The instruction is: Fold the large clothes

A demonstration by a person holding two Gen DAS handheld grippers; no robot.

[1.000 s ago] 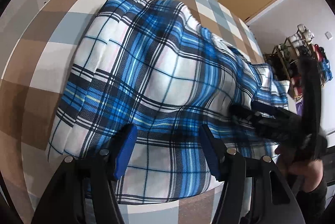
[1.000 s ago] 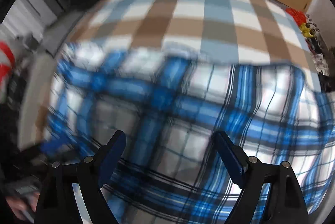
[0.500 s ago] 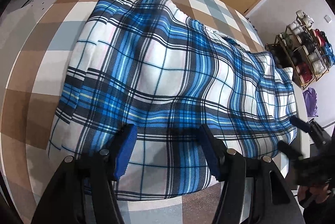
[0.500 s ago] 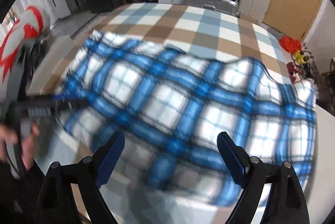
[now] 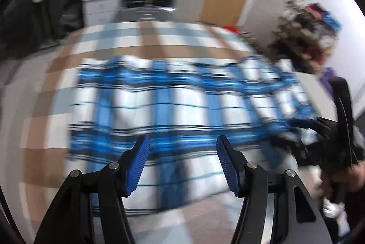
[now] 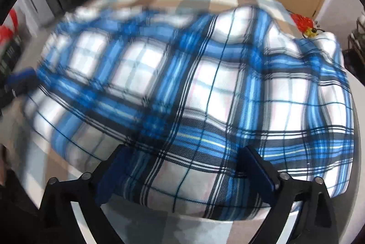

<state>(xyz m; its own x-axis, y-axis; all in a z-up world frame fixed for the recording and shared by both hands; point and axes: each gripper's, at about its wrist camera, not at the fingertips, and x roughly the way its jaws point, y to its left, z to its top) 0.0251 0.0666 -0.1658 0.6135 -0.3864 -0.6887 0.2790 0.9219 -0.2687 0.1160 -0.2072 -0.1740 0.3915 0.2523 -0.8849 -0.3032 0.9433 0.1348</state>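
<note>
Plaid garment (image 6: 205, 88) lay spread ahead of both wide-open grippers, left gripper (image 5: 182, 164) and right gripper (image 6: 182, 166); checkered tablecloth (image 5: 159, 38) showed beyond its far edge.

No readable text anywhere.
Both wrist views are motion-blurred; no lettering, label, brand or number can be made out.

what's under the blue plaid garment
The blue plaid garment lies on a brown, grey and white checked cloth that shows around its edges. Whatever is beneath its middle is covered.
</note>
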